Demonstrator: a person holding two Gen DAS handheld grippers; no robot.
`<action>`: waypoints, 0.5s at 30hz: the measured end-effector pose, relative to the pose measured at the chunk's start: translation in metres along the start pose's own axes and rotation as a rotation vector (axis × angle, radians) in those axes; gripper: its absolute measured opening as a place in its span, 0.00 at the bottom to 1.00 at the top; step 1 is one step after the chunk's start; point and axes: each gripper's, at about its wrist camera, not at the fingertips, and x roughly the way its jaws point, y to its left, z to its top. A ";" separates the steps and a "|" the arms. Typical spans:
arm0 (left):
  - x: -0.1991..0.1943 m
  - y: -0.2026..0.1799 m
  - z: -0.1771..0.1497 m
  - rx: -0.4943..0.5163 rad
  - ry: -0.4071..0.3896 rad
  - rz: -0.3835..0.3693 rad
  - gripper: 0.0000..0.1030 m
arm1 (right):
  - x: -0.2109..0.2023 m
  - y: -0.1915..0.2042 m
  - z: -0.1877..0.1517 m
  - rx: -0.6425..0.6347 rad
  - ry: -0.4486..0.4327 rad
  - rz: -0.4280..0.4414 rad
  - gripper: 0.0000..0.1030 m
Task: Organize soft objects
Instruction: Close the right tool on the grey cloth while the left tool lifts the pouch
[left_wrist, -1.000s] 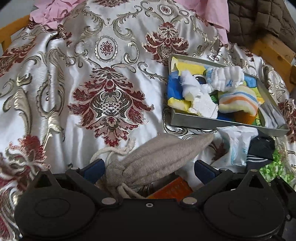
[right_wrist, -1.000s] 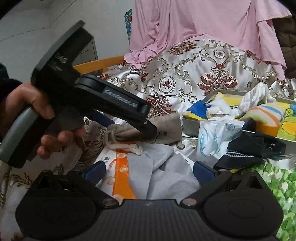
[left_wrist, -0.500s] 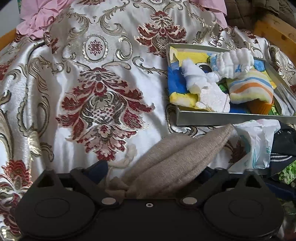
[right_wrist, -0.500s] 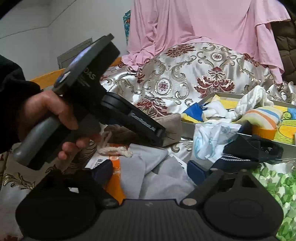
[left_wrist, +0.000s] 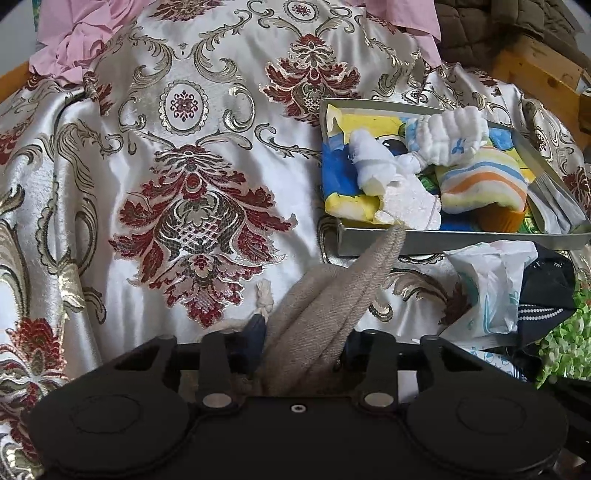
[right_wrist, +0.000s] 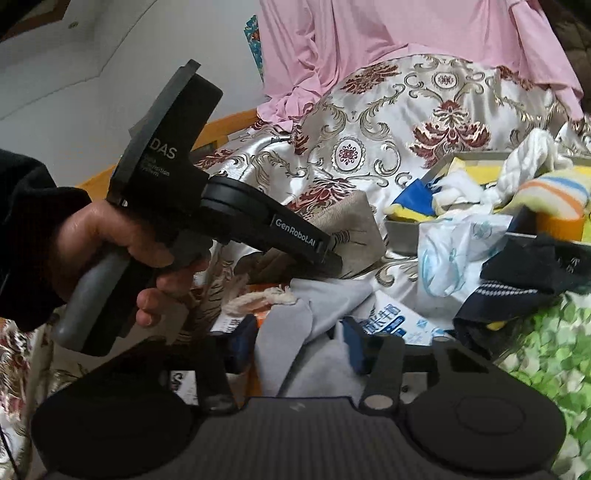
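Observation:
A beige linen drawstring bag (left_wrist: 332, 295) is bunched between the pads of my left gripper (left_wrist: 303, 339), whose jaws are closing on it. The bag's free end reaches the front wall of a grey tray (left_wrist: 369, 245). Seen from the right wrist, a person's hand (right_wrist: 110, 236) holds the left gripper (right_wrist: 332, 258) on the bag (right_wrist: 354, 225). My right gripper (right_wrist: 299, 343) is closing its jaws on a pale grey cloth (right_wrist: 325, 299), which fills the gap between the blue pads.
The tray holds a striped sock (left_wrist: 484, 181) and white rolled cloths (left_wrist: 450, 136). A white plastic packet (left_wrist: 487, 291) and a dark sock (left_wrist: 546, 291) lie in front of it. A printed packet (right_wrist: 399, 321) lies under the grey cloth. Brocade fabric (left_wrist: 184, 192) covers the left.
Both pairs of jaws have narrowed from wide apart, the left onto the beige bag, the right onto the grey cloth. The bag's free end has swung up toward the tray.

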 end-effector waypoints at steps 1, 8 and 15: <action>-0.002 0.000 0.000 -0.003 -0.005 0.001 0.36 | -0.001 0.000 0.000 0.006 -0.001 -0.003 0.43; -0.026 0.003 -0.005 -0.037 -0.060 0.005 0.26 | -0.005 -0.006 0.002 0.055 -0.009 -0.021 0.19; -0.041 -0.002 -0.003 -0.061 -0.112 -0.010 0.22 | -0.011 0.003 0.003 -0.012 -0.034 -0.062 0.13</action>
